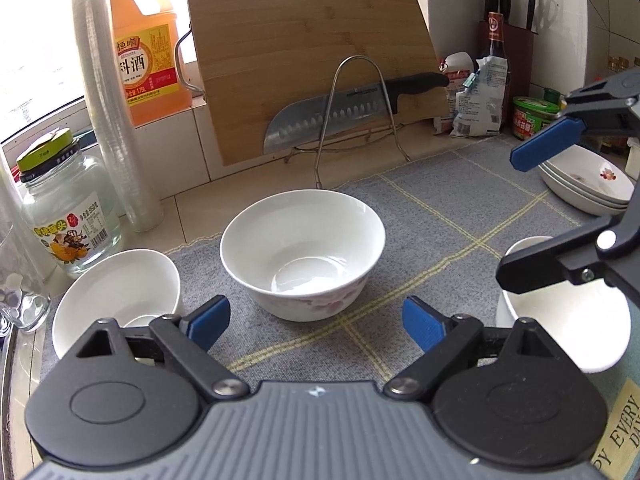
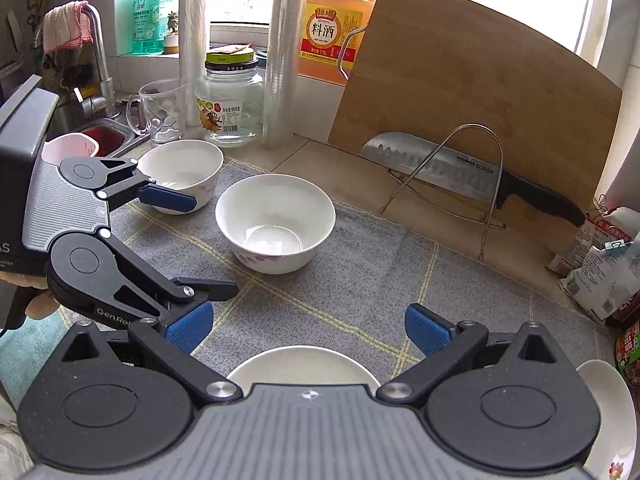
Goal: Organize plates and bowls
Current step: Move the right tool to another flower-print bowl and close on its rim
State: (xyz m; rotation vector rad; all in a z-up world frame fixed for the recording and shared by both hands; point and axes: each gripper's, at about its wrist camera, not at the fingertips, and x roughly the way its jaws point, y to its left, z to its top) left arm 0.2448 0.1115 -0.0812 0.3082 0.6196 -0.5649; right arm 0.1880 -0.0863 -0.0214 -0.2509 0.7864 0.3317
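While both tools hang above the grey checked mat (image 1: 420, 216), nothing is gripped: the left gripper (image 1: 316, 322) has its jaws spread wide with only cloth between the blue pads, and the right gripper (image 2: 308, 326) stands just as wide, a bowl (image 2: 304, 366) lying directly beneath it, its rim showing under the tool body. Just ahead of the left gripper sits the middle bowl (image 1: 303, 252), white with a pink flower print, upright and empty; a second bowl (image 1: 116, 300) rests to its left at the mat's edge, close to a glass jar (image 1: 68, 208). Farther right, a stack of shallow plates (image 1: 588, 184) sits near the mat's far corner. Beyond the mat, a cutting board (image 1: 312, 56) leans against the wall with a knife (image 1: 348, 114) propped in a wire rack (image 1: 356, 116). My worry is a pinch on one thin, glossy rim: glazed china could slip or tip from so narrow a hold, and the two tools, working close together, might knock each other or a neighbouring bowl.
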